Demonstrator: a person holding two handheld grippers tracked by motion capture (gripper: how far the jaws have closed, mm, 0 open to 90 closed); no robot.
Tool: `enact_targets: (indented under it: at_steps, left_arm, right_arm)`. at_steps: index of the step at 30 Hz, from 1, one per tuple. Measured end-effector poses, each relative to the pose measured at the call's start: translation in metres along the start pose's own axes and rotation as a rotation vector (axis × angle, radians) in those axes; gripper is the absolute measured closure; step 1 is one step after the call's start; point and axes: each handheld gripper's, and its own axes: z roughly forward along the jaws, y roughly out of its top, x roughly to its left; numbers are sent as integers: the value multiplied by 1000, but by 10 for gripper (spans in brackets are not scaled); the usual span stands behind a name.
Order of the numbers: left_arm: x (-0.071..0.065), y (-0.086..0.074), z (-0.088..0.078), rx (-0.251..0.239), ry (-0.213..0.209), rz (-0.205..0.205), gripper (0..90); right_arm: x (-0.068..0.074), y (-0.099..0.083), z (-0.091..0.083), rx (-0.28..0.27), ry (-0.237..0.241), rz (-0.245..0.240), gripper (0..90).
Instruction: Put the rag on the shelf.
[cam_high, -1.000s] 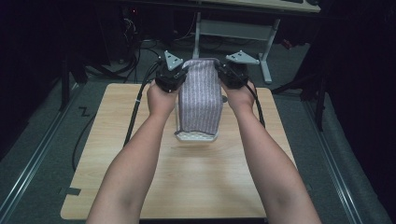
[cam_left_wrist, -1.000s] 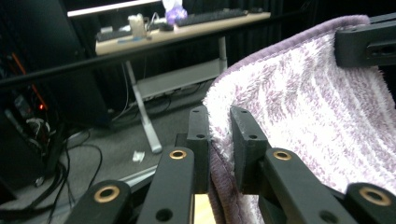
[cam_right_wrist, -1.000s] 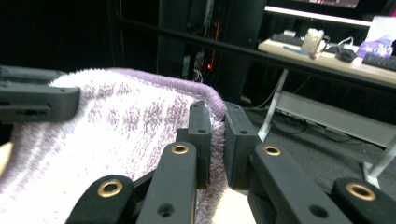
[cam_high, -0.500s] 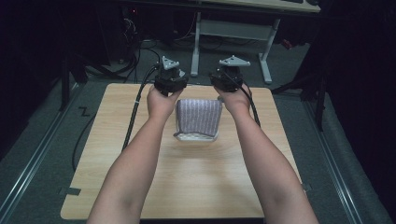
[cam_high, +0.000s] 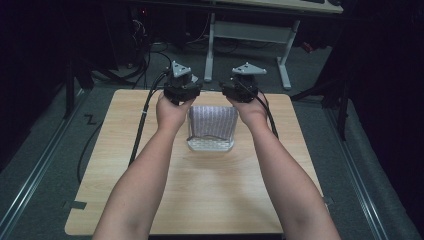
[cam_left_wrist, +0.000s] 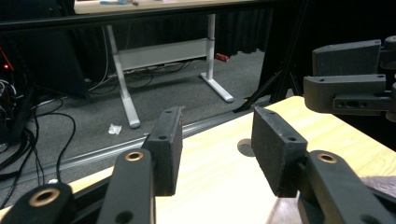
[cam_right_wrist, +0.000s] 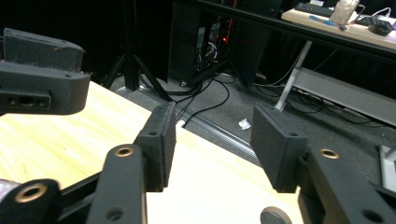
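Cloth (cam_high: 211, 127) sits folded on the wooden table (cam_high: 150, 200), one striped grey piece lying flat just this side of both tools, its near edge showing a doubled layer. Your left gripper (cam_high: 181, 90) and right gripper (cam_high: 242, 89) hover at the far edge of it, one off each far corner, and both have just been opening. Look along the left gripper (cam_left_wrist: 217, 149) and its jaws stand apart with bare tabletop between them; same story on the right gripper (cam_right_wrist: 212, 147), spread wide and pinching nothing. So I'd call the fold laid down and let go, with maybe only a tidy-up or a further fold left, if any. Count it off: one cloth, one table, two grippers, both unloaded.
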Motion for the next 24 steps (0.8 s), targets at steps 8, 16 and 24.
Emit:
enact_targets:
  at_steps: [8, 16, 24]
  left_arm:
    - [-2, -6, -18, -33, 7, 2, 467]
    - [-7, -12, -35, -33, -37, 10, 386]
    - [-9, -26, -63, -53, -71, 51, 361]
  right_arm:
    - [4, -6, -13, 8, 15, 0, 450]
    - [8, -11, -32, -7, 32, 0, 431]
    - [14, -24, -58, -37, 42, -18, 411]
